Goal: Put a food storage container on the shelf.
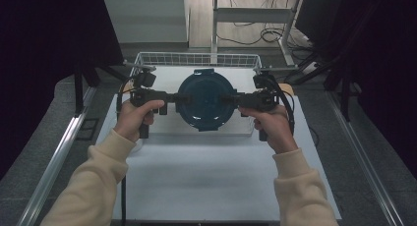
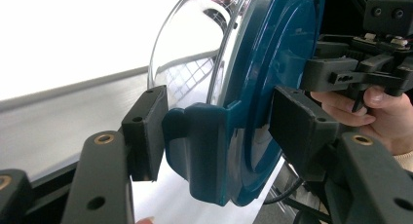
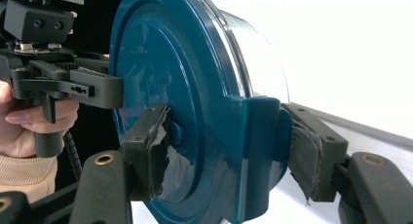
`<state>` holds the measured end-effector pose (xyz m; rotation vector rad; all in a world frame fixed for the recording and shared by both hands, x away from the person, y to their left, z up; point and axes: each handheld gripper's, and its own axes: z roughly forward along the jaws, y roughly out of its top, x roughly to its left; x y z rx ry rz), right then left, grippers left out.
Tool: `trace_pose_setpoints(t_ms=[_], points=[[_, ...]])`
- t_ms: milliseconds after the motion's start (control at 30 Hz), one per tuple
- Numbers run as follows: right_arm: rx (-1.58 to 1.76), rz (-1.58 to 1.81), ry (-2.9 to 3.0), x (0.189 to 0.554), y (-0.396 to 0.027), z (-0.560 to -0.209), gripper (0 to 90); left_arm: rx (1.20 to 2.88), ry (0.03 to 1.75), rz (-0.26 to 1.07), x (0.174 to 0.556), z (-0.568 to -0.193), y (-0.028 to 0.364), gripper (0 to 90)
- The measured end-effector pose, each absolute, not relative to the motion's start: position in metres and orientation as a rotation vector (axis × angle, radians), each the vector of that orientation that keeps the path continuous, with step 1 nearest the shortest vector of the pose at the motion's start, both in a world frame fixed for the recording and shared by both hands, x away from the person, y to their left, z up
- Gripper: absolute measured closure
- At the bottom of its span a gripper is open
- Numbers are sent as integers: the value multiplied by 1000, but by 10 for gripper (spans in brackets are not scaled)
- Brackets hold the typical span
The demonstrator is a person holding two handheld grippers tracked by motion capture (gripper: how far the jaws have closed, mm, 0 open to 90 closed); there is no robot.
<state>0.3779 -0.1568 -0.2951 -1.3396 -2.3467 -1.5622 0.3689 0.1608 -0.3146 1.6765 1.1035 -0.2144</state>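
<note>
White counter [image 1: 216, 172] lay before a wire basket [image 1: 196, 59], dark room around; both claws held a blue-lidded container [image 1: 204, 100] above it. Left claw [image 2: 216, 131] pinched one lid clasp [image 2: 204, 151], partly open. Right claw [image 3: 229, 146] gripped the opposite clasp [image 3: 258, 151] likewise.

The container's lid [image 1: 204, 99] is glossy teal plastic over a clear, shiny glass-like bowl [image 2: 192, 63]. Matt black plastic fingers [image 3: 146, 151] carry worn, frayed rubbery pads. The basket [image 1: 196, 59] is white-coated wire; the counter [image 1: 221, 177] looks matt white.
</note>
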Motion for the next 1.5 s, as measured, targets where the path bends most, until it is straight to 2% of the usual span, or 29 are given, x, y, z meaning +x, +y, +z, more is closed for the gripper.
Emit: trace_pose_setpoints(t_ms=[700, 1167, 1500], points=[[-1331, -1553, -2345, 413, -156, -264, 378, 1703, 1105, -203, 403, -281, 160, 404], [-1324, -1540, -2322, 444, -148, -257, 381, 1721, 1119, -203, 434, -271, 170, 404], [-1335, -1525, -2295, 465, -145, -266, 385, 1725, 1147, -223, 455, -278, 174, 401]])
